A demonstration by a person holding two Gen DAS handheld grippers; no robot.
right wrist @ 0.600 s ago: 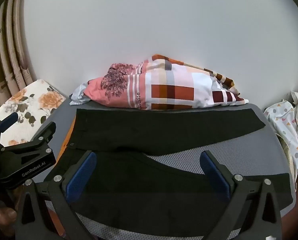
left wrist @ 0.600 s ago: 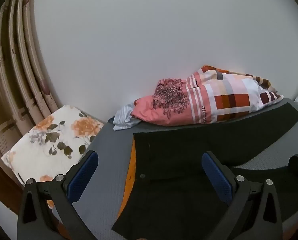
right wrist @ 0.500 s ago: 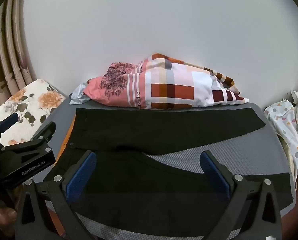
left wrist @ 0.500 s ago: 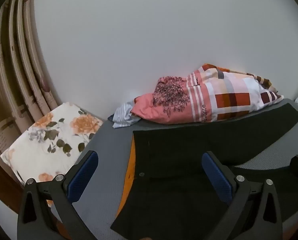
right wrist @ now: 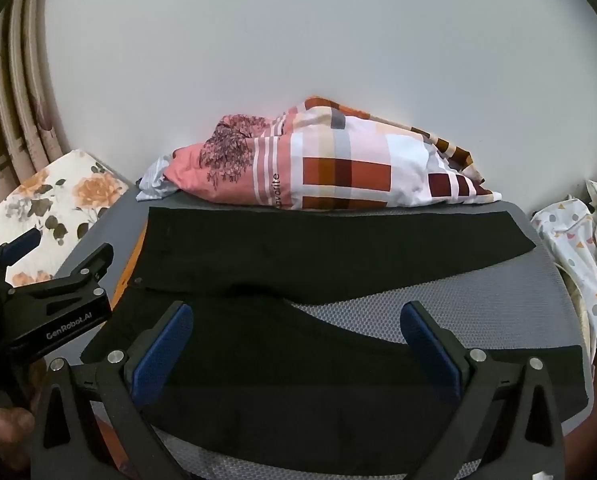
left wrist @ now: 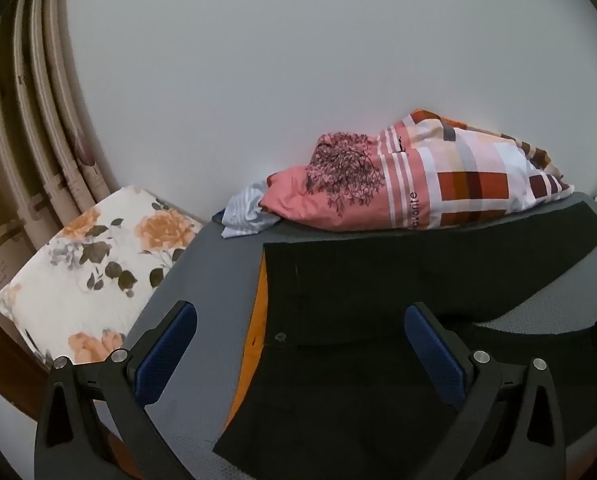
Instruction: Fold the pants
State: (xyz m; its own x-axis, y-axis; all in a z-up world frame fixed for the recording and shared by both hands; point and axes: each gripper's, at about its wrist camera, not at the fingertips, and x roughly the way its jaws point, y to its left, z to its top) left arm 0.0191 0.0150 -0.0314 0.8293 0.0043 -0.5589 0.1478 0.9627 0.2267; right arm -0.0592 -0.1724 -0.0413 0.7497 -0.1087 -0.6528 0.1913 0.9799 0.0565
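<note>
Nearest, the right gripper (right wrist: 296,344) has its blue-padded fingers (right wrist: 160,350) wide apart above the near leg of the black pants (right wrist: 298,248), holding nothing. At 9 o'clock from it, the left gripper (left wrist: 300,354) is also spread and empty, over the waist end. The pants lie flat on a grey mesh surface (right wrist: 438,304), with the two legs running toward 3 o'clock. Farther, at 12 o'clock, a patterned pillow (right wrist: 322,168) rests against the white wall (right wrist: 298,40); a floral cushion (left wrist: 94,264) lies at 10 o'clock.
</note>
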